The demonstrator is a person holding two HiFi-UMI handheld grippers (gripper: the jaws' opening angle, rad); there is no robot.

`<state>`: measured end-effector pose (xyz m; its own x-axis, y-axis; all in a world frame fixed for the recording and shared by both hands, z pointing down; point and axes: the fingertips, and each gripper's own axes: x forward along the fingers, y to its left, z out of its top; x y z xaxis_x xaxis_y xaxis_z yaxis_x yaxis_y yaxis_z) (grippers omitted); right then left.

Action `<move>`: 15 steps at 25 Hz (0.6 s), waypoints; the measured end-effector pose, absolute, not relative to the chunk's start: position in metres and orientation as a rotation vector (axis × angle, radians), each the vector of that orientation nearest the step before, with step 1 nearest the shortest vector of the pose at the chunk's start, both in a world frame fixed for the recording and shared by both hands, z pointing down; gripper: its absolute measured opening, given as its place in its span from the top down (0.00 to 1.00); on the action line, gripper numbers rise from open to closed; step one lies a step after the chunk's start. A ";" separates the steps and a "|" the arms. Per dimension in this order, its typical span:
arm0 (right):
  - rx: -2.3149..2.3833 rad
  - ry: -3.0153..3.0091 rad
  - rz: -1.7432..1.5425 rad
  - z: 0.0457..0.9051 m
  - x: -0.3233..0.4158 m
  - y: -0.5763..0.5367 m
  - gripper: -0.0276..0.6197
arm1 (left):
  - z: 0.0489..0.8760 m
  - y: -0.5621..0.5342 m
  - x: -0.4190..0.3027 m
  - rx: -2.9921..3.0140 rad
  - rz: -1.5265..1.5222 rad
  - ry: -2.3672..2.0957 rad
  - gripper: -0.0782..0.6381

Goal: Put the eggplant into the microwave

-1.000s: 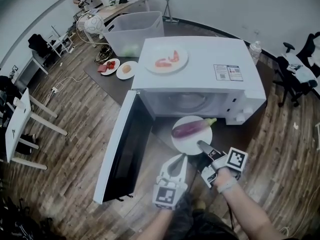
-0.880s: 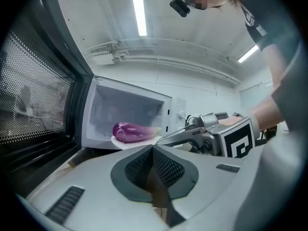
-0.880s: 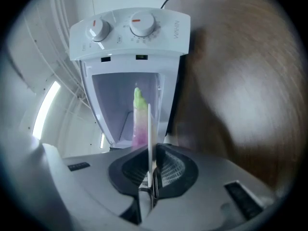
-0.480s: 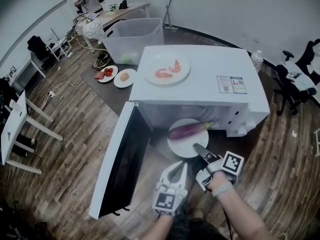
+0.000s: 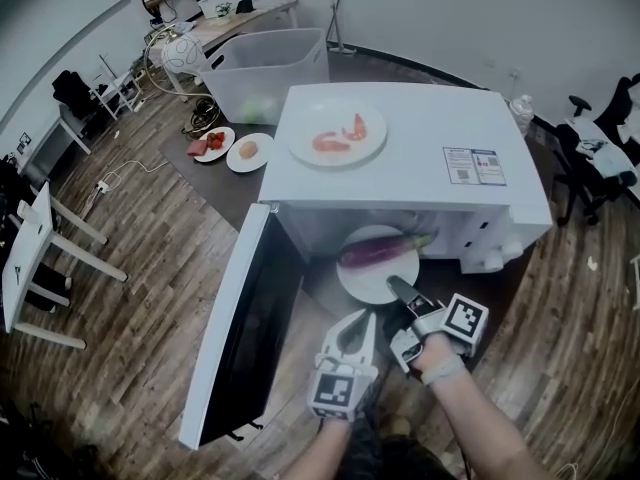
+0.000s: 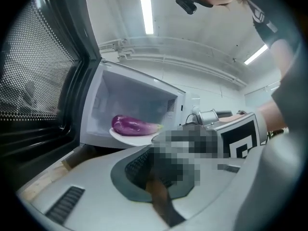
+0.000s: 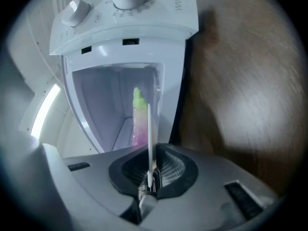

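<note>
Glossy eggplant (image 5: 378, 253) (on smooth plate (image 5: 362, 284))

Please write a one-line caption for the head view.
Right gripper grips a white plate carrying an eggplant at the open microwave.

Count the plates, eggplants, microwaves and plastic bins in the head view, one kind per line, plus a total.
Plates: 4
Eggplant: 1
Microwave: 1
Bin: 1
Total: 7
</note>
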<state>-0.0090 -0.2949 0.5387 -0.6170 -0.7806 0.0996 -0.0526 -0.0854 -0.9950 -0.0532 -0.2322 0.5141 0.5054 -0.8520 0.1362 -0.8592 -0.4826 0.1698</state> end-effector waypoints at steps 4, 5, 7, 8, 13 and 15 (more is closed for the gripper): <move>-0.914 1.648 -1.747 0.539 -0.011 -0.304 0.92 | 0.512 -0.241 -0.054 2.543 0.037 -1.464 0.89; -0.917 1.647 -1.746 0.539 -0.011 -0.305 0.92 | 0.511 -0.244 -0.053 2.546 0.034 -1.464 0.89; -0.923 1.649 -1.744 0.539 -0.011 -0.307 0.92 | 0.511 -0.247 -0.052 2.553 0.030 -1.462 0.89; -0.925 1.651 -1.743 0.540 -0.012 -0.308 0.92 | 0.511 -0.249 -0.051 2.556 0.030 -1.460 0.89; -0.919 1.650 -1.733 0.538 -0.014 -0.316 0.92 | 0.509 -0.259 -0.050 2.554 0.008 -1.462 0.89; -0.919 1.649 -1.730 0.538 -0.014 -0.318 0.92 | 0.509 -0.262 -0.049 2.545 -0.002 -1.457 0.89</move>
